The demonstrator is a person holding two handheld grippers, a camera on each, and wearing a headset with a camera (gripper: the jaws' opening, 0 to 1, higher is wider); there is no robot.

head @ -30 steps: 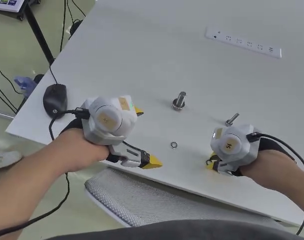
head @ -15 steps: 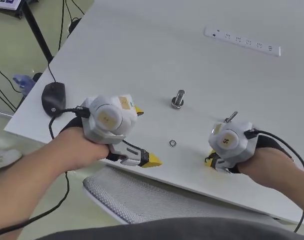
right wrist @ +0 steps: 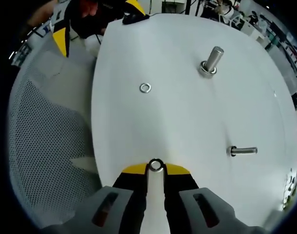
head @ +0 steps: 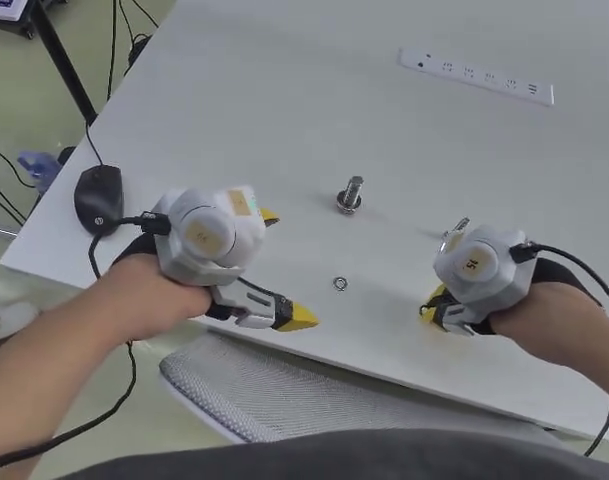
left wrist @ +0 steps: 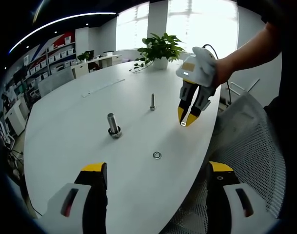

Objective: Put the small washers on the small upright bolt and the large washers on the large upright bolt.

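The large upright bolt [head: 350,192] stands mid-table with a washer round its foot [left wrist: 114,132]. Further right is the small bolt [head: 457,229], partly behind my right gripper [head: 431,303]. A loose washer [head: 339,284] lies flat between the grippers, also seen as the loose washer [right wrist: 145,87]. My right gripper [right wrist: 156,169] is shut on another washer [right wrist: 156,165], held at its yellow tips low over the table's near edge. The small bolt [right wrist: 242,151] is to its right and the large bolt [right wrist: 211,61] further ahead. My left gripper [head: 284,267] hovers open, jaws wide apart, at the near edge.
A white power strip [head: 476,77] lies at the far side of the white table [head: 284,100]. A black mouse [head: 96,198] sits at the table's left corner. A grey mesh chair [head: 284,390] is under the near edge. A potted plant [left wrist: 160,48] stands at the table's far end.
My right gripper has lifted and moved away from me toward the small bolt, now hiding part of it. The left gripper has held its place. The camera has shifted slightly.
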